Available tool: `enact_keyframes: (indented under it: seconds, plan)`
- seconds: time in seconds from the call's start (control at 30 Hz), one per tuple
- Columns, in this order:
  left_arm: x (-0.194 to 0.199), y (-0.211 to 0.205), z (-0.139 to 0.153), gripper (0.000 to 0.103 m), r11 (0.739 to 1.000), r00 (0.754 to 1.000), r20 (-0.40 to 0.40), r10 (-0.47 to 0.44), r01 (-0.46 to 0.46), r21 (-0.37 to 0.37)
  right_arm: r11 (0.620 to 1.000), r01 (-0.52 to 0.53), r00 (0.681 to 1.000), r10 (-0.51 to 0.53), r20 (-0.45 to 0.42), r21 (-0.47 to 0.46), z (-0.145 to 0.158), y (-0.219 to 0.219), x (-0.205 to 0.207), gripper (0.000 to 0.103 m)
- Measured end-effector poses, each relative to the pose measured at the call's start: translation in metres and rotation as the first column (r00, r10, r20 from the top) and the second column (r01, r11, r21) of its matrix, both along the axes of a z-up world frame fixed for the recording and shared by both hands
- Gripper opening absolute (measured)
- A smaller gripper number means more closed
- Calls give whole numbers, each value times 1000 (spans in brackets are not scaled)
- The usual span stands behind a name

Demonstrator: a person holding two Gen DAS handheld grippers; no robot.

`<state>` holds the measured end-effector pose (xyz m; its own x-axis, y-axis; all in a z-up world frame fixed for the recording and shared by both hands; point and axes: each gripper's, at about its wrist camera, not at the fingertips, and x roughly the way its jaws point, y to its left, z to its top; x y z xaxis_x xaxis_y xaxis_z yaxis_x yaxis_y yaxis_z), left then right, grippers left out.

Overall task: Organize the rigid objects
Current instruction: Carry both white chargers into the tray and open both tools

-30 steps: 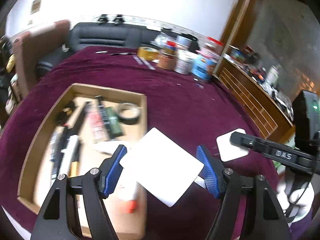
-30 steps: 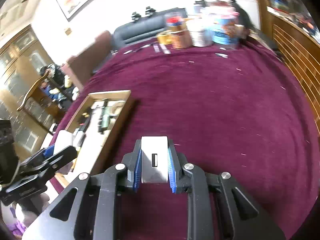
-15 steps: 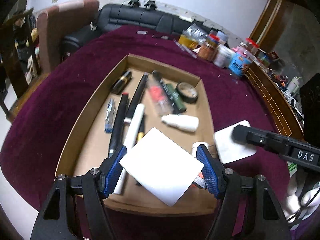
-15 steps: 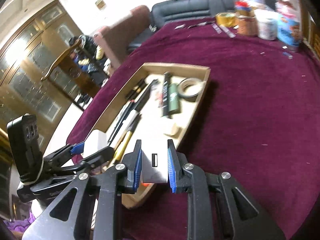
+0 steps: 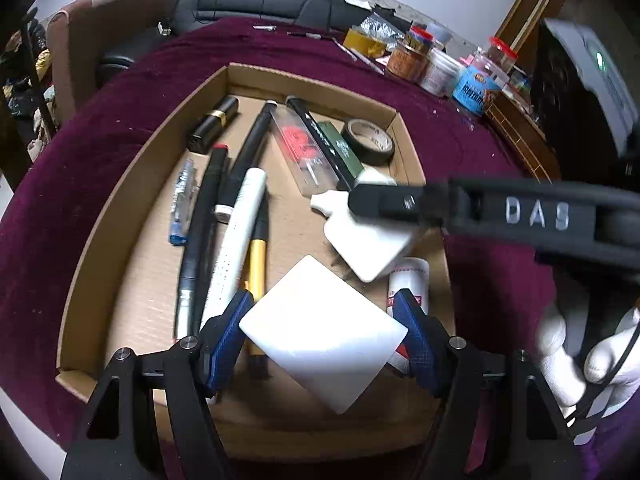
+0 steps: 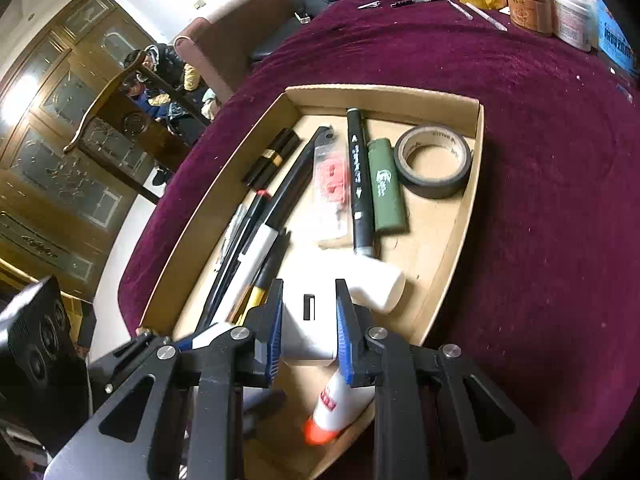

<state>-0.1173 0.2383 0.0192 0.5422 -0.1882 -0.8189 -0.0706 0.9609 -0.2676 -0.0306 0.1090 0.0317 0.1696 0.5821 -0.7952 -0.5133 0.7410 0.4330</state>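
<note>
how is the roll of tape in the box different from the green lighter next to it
The roll of tape is a round ring with a hollow centre; the green lighter is a slim solid bar. The tape is dark outside with a tan core; the lighter is olive green with a pale printed logo. The tape looks wider. Both lie flat at the far end of the cardboard box.

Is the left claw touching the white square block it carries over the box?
Touching. The left wrist view shows the left claw with both blue pads pressed against opposite corners of the white square block, no gap, above the cardboard box.
</note>
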Motion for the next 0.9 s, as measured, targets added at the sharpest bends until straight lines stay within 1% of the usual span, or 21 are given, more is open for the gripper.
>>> enact_keyframes:
  seconds: [0.2, 0.3, 0.4, 0.43, 0.47, 0.53, 0.6, 0.73, 0.77, 0.9]
  plan:
    - [8, -5, -3, 66, 998, 1000, 1, 8, -8, 55, 995, 16, 996, -8, 84, -98, 2, 14, 14, 20]
    - [12, -3, -5, 68, 998, 1000, 2, 27, -27, 50, 989, 37, 992, -19, 128, -140, 1, 24, 25, 20]
    - [13, -1, -5, 69, 998, 999, 10, 49, -49, 28, 986, 46, 990, -24, 136, -161, -1, 31, 34, 21]
    - [12, 0, -5, 69, 999, 999, 12, 51, -51, 20, 987, 43, 992, -23, 124, -156, -1, 31, 35, 21]
    - [12, 1, -5, 70, 998, 999, 14, 53, -53, 14, 990, 32, 995, -19, 94, -140, -1, 30, 35, 23]
    - [11, 1, -4, 70, 998, 998, 19, 58, -58, 15, 994, 22, 999, -18, 42, -107, -3, 25, 33, 24]
    - [9, 0, -3, 70, 998, 998, 22, 60, -61, 16, 997, 24, 1000, -23, 11, -73, -4, 18, 30, 25]
    - [6, -3, 1, 70, 998, 998, 36, 55, -56, 18, 999, 52, 998, -52, -35, -12, -2, 2, 25, 26]
    - [5, -4, 2, 70, 998, 998, 41, 54, -55, 19, 998, 60, 997, -59, -50, 17, -1, -3, 25, 27]
    - [1, -7, 6, 70, 998, 997, 55, 61, -62, 24, 993, 83, 994, -77, -74, 89, 3, -6, 26, 27]
